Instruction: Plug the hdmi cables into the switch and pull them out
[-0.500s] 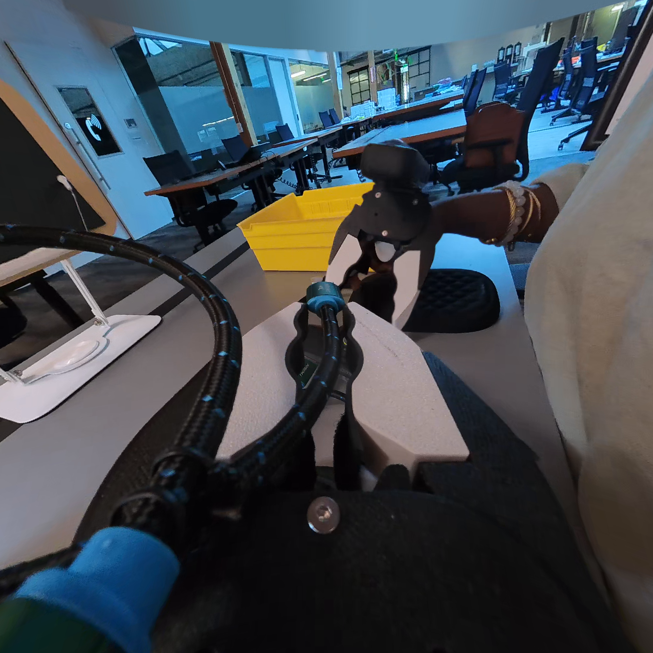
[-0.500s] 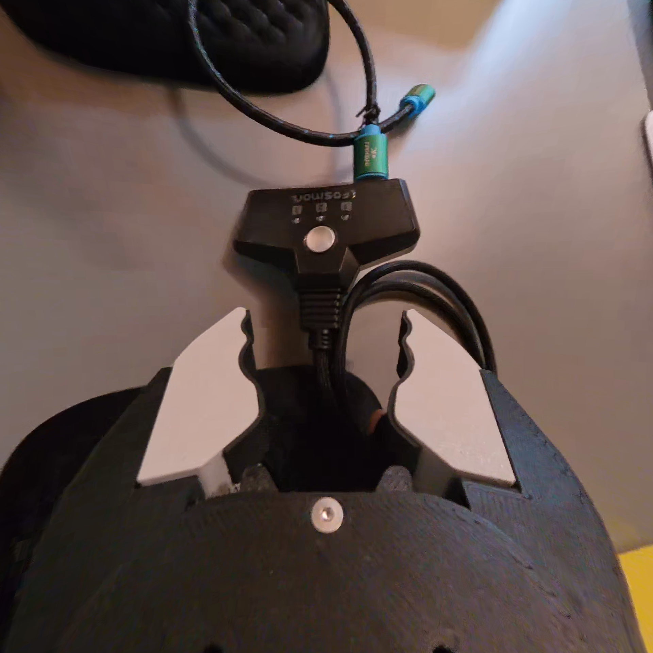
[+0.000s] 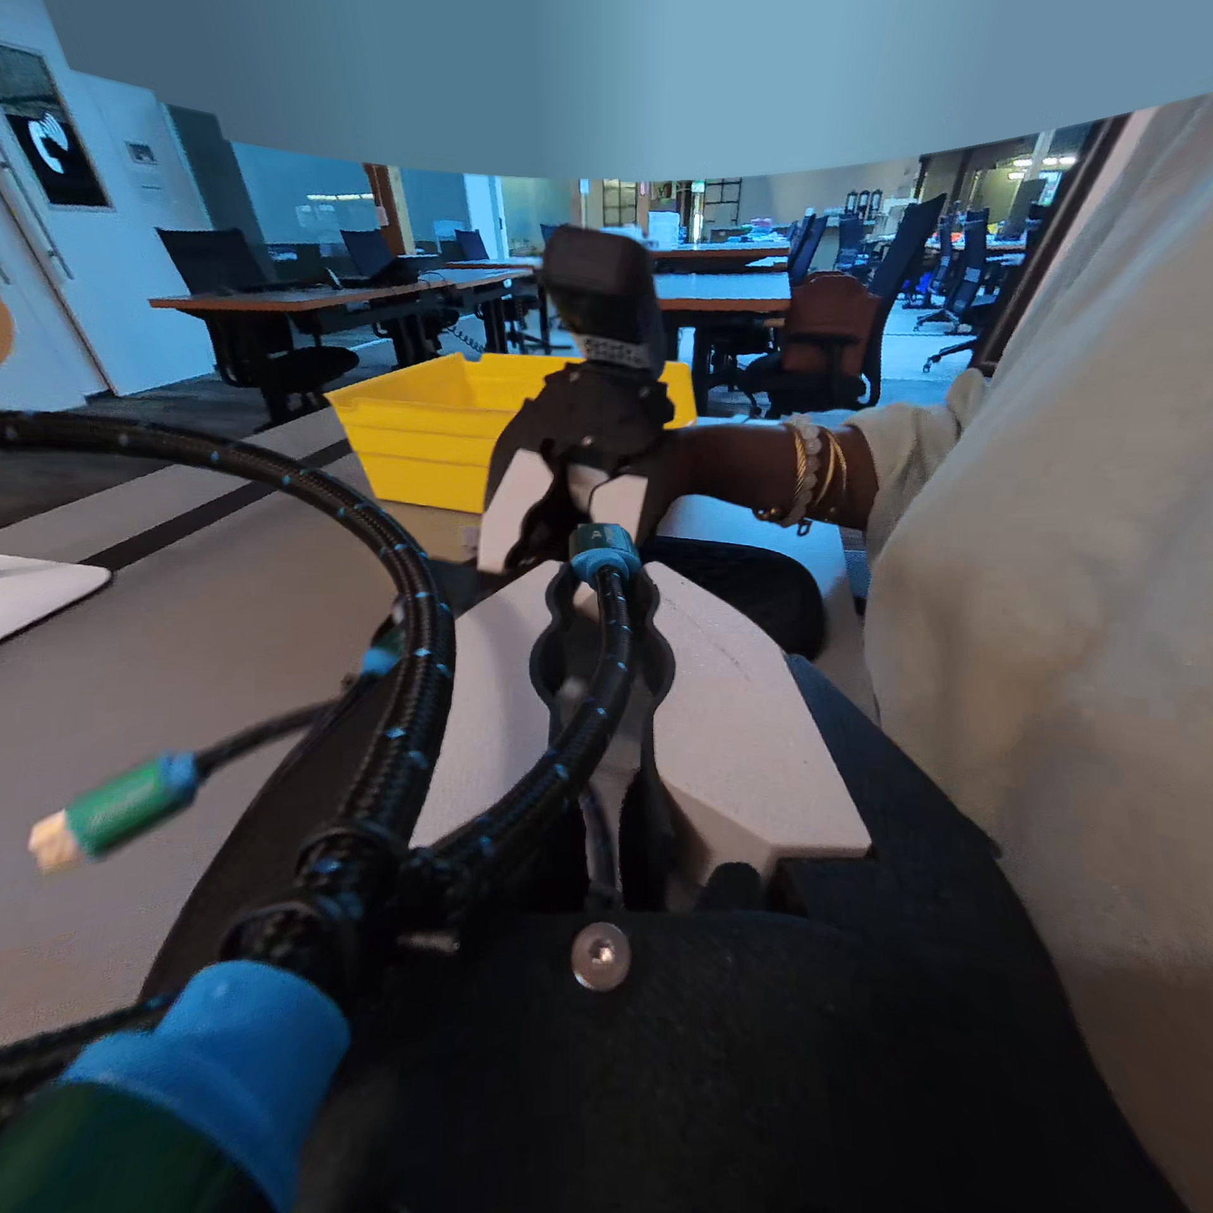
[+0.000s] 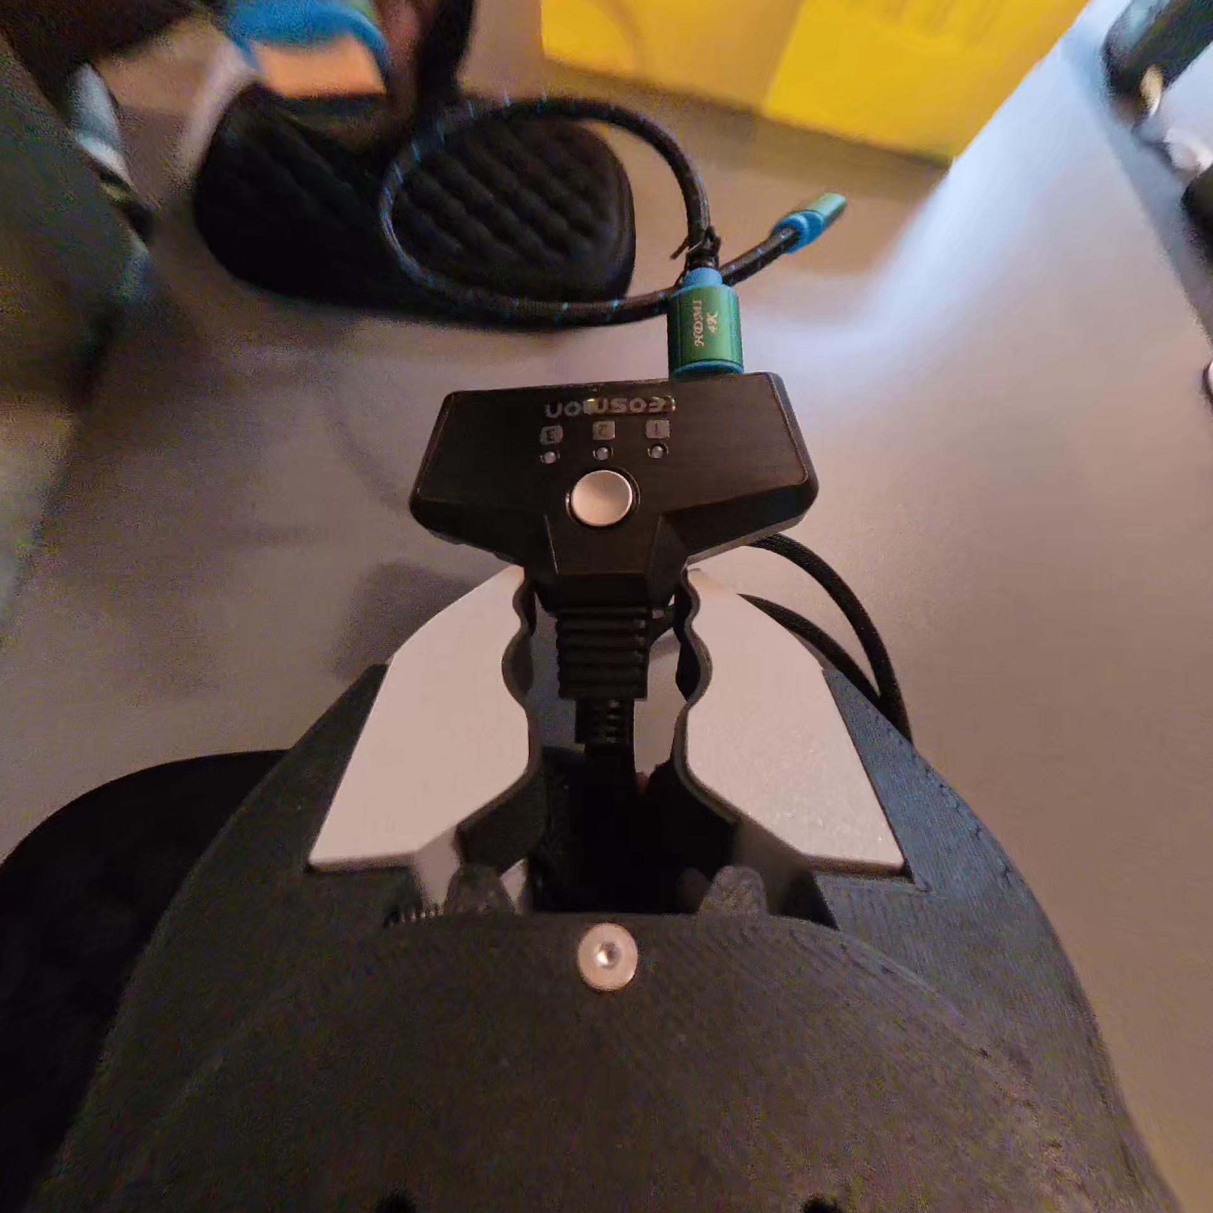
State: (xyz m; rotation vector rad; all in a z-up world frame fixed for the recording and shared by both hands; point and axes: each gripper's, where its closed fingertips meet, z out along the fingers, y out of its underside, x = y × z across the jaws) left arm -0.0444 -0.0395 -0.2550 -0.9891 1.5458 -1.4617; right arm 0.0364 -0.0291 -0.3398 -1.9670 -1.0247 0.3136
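Each gripper (image 4: 604, 591) is built of rough black printed plastic, with white scalloped fingers (image 4: 453, 709) and one silver screw (image 4: 606, 963). A cream sleeve (image 3: 919, 426) and gold bracelets (image 3: 817, 469) are worn.

Right gripper (image 4: 604, 591) jaws now closed, seemingly gripping the switch (image 4: 614, 469) neck.

Brushed, semi-gloss black casing on the switch (image 4: 610, 453), with a polished metal button (image 4: 602, 497). Braided black cloth sheath flecked blue on the HDMI cable (image 3: 420, 630); metallic green plug shell (image 4: 703, 328). Matt, grainy printed plastic on the gripper body (image 4: 591, 1063). Glossy yellow plastic bin (image 3: 433, 433). Quilted black pad (image 4: 512, 216).
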